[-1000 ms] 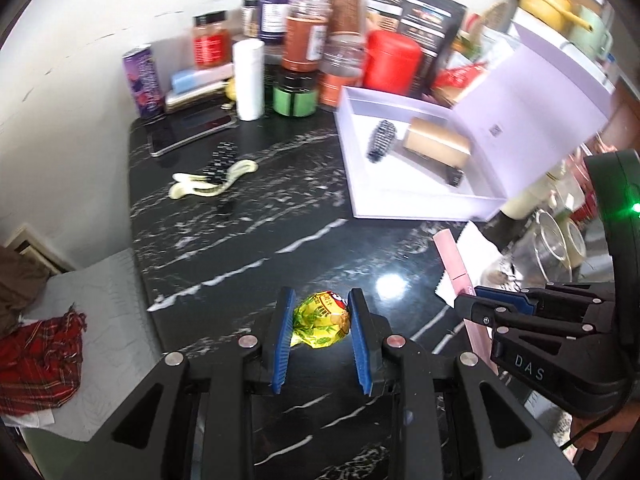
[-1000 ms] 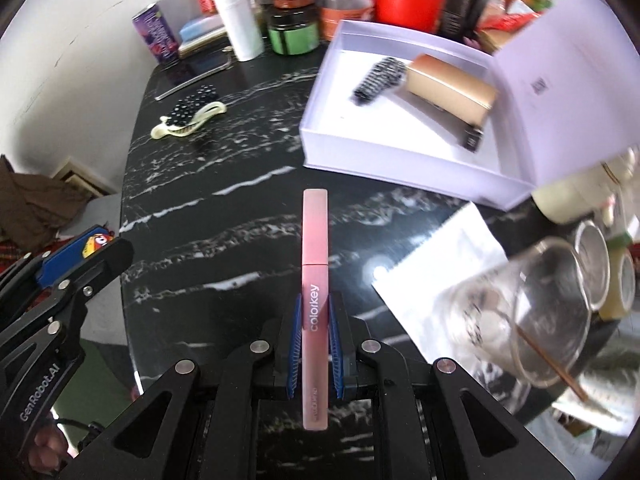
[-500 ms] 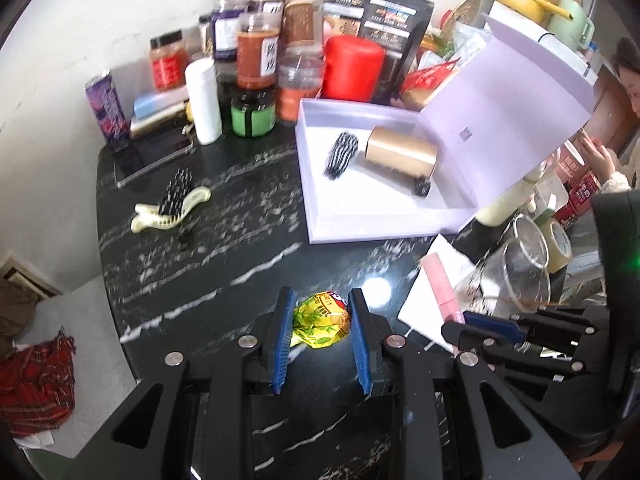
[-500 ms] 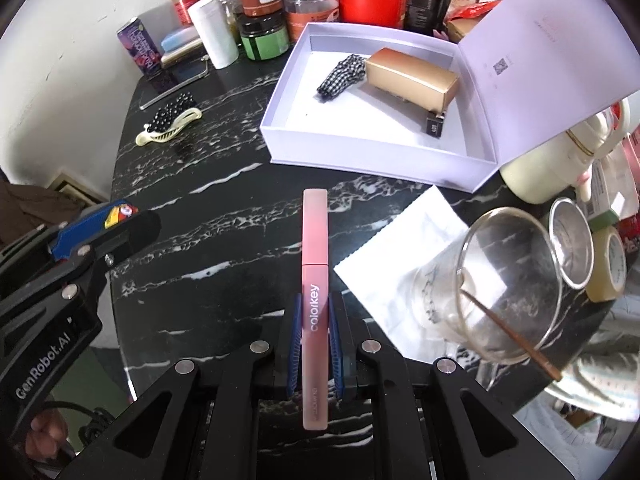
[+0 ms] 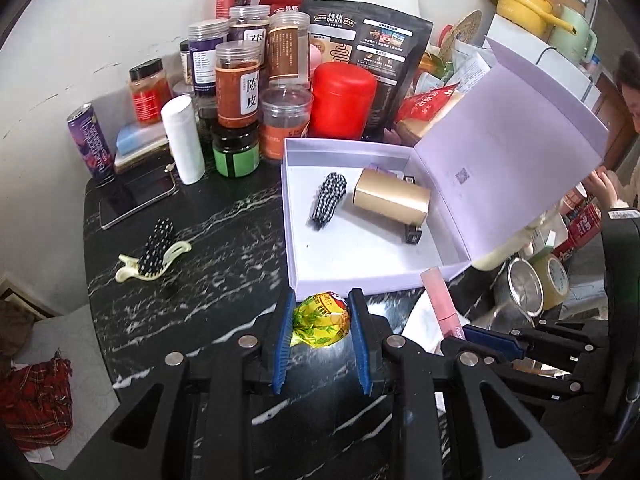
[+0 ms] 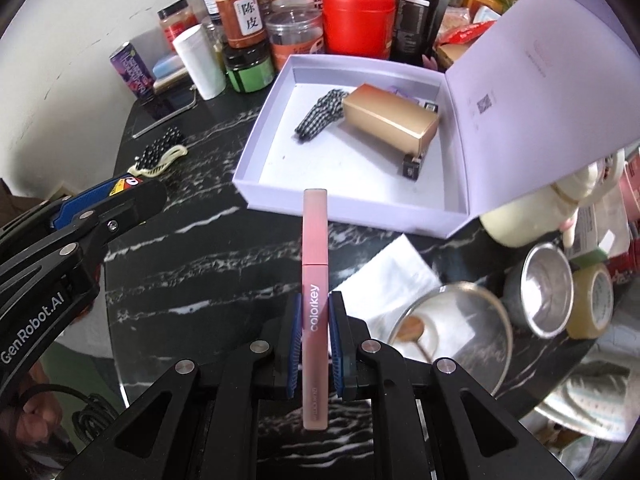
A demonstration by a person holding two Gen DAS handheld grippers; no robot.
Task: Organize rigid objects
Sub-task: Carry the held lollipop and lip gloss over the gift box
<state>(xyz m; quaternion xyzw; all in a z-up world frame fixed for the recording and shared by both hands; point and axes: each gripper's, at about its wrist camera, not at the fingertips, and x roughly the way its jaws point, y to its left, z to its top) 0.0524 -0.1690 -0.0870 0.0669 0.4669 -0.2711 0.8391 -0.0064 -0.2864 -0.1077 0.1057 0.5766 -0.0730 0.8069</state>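
The left tool [image 5: 321, 322] is clamped on a yellow wrapped candy [image 5: 320, 321], its two blue pads pressed against the crinkled foil, held just above the worktop [image 5: 224, 240] at the near wall of the lilac box [image 5: 289, 216]. The right tool [image 6: 315, 322] is closed tight on a pink lip gloss tube [image 6: 315, 264], which stands up between its pads with its far end reaching towards the same box.

The worktop is black stone with white veining, glossy, set against a scuffed white wall. The box lies open on it, lid raised to the right. Inside are three things that can be made out: one checked hair clip [image 5: 329, 198], one gold carton [image 5: 391, 196] and one small dark block [image 5: 413, 235] at the carton's near end; something purple shows behind the carton, mostly hidden.

Left of the box lie one cream hair claw with black beads [image 5: 154, 250] and one phone [image 5: 138, 196] lying flat. Behind stand one purple can [image 5: 93, 140], one white bottle [image 5: 183, 138], one red canister [image 5: 343, 100], one black pouch [image 5: 384, 52] and a crowd of clear plastic jars, overlapping so they cannot be counted surely.

To the right sit one glass beaker [image 6: 448, 328], blurred, one metal cup [image 6: 538, 288] and one roll of tape [image 6: 592, 300] beside a white sheet [image 6: 396, 268]. A person's hand [image 5: 602, 186] appears at the right edge, cut off by the lid.
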